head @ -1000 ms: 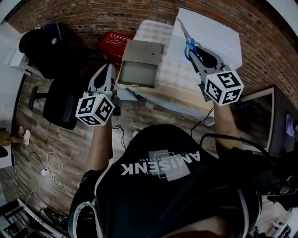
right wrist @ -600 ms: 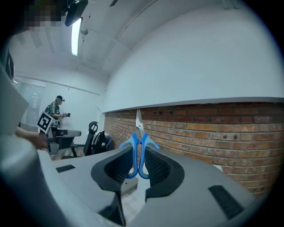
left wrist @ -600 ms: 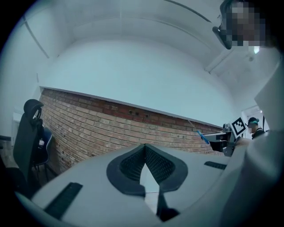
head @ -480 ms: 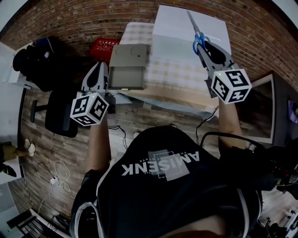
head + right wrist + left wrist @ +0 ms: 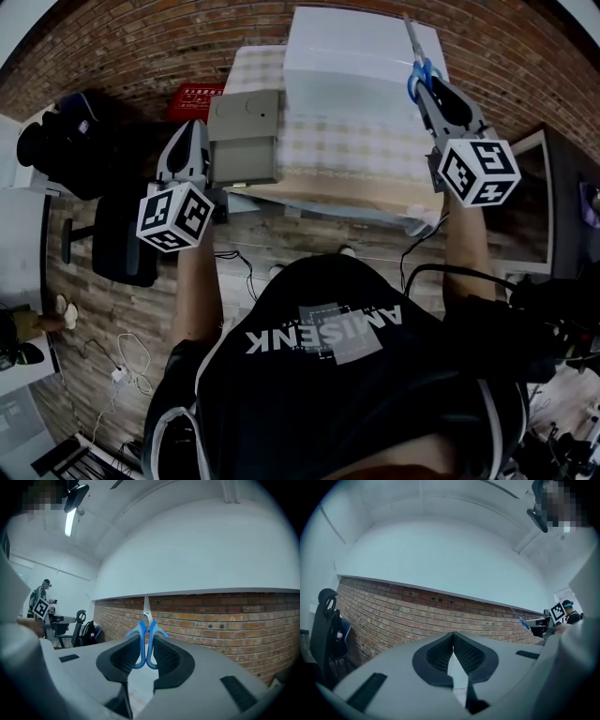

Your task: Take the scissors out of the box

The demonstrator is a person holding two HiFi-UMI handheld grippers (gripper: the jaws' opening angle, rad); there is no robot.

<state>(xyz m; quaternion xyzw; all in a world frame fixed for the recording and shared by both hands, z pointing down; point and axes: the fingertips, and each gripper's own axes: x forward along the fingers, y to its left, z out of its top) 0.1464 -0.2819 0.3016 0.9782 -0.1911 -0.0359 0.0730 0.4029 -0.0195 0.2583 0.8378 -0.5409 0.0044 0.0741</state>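
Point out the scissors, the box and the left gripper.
scissors (image 5: pixel 140 634): right gripper view, on a blue handle.
box (image 5: pixel 246 114): head view, on its grey upper panel.
left gripper (image 5: pixel 453 639): left gripper view, where its closed tips meet.

White capitals "AMISENK" cross the person's black T-shirt, upside down in the head view. The finer print on its grey patch is too small to read. White lettering on the red box is illegible too. The cubes on the left gripper and right gripper bear black-and-white square markers.
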